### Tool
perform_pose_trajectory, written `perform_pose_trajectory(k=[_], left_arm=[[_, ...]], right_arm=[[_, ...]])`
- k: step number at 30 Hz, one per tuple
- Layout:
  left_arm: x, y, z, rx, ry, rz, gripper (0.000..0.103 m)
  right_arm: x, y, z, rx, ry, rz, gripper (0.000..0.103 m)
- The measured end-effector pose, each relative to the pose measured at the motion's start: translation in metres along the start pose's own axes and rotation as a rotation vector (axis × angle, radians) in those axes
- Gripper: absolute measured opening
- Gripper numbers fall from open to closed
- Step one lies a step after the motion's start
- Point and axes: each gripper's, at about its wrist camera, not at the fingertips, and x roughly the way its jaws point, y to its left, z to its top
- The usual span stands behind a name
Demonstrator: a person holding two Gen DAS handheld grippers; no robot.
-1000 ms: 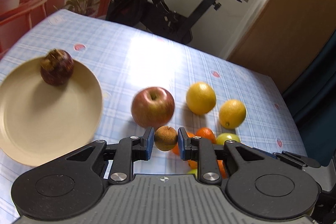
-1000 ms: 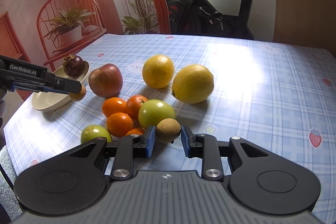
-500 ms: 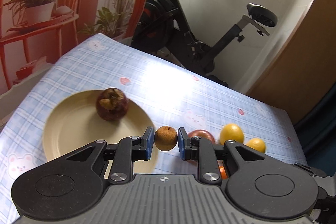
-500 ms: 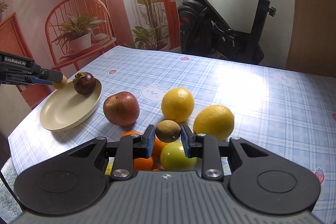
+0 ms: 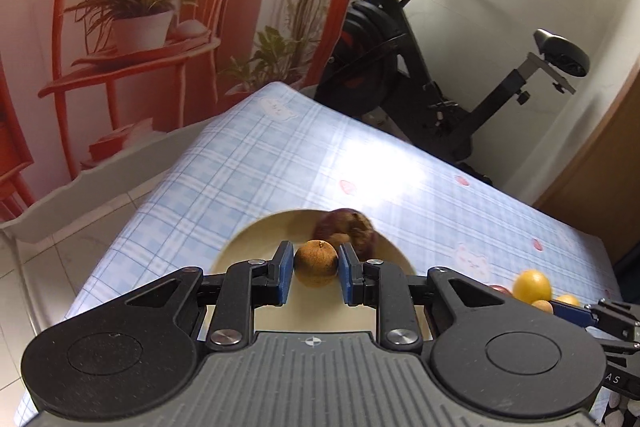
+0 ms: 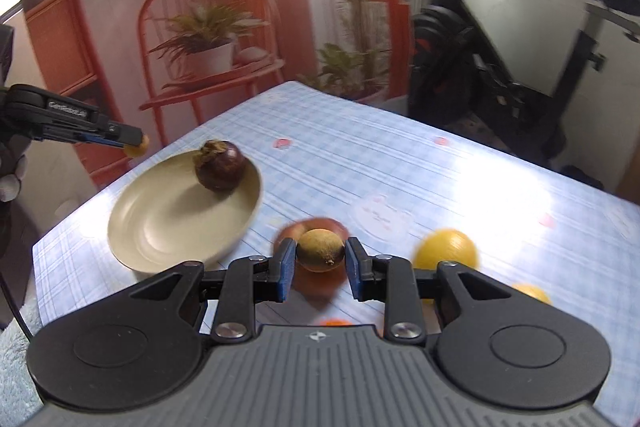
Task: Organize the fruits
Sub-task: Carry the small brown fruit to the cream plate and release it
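L claw [image 5: 316,277] clamped on longan [image 5: 315,263], above plate [image 5: 248,243] | R claw [image 6: 320,267] clamped on 2nd longan [image 6: 321,250], short of plate | step: carry to plate w/ mangosteen [image 6: 220,166] | next: lower, release beside it

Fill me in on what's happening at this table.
A person is sorting fruit with two handheld grippers. The left gripper is shut on a small brown fruit above the beige plate, which holds only a mangosteen. The right gripper is shut on a second small brown fruit, over the apple. Yellow citrus sits on the checked tablecloth.
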Motion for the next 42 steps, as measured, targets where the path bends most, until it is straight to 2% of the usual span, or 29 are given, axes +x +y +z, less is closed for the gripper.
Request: perform_pose_trajectory(k=[7,12,18,28,35,42], left_arm=[[0.035,0.021,0.004,0.013,0.031,0.002,0.026],[0.059,0.029,0.001,0.021,0.047,0.002,0.026],[0.071,0.036,0.001,0.031,0.042,-0.033,0.026],[0.083,0.038,0.001,0.011,0.060,-0.048,0.026],[0.085,0.038,0.003,0.003,0.067,-0.058,0.026],[0.071,0.037,0.001,0.004,0.048,-0.013,0.027]], right_arm=[[0.068,0.034,0.037,-0.124,0.065,0.059,0.029],[0.111,0.047,0.043,-0.211,0.144,0.083,0.029],[0.135,0.056,0.047,-0.282,0.173,0.095,0.029],[0.150,0.063,0.048,-0.328,0.177,0.091,0.029],[0.152,0.064,0.046,-0.309,0.171,0.084,0.030],[0.130,0.059,0.047,-0.257,0.122,0.080,0.030]])
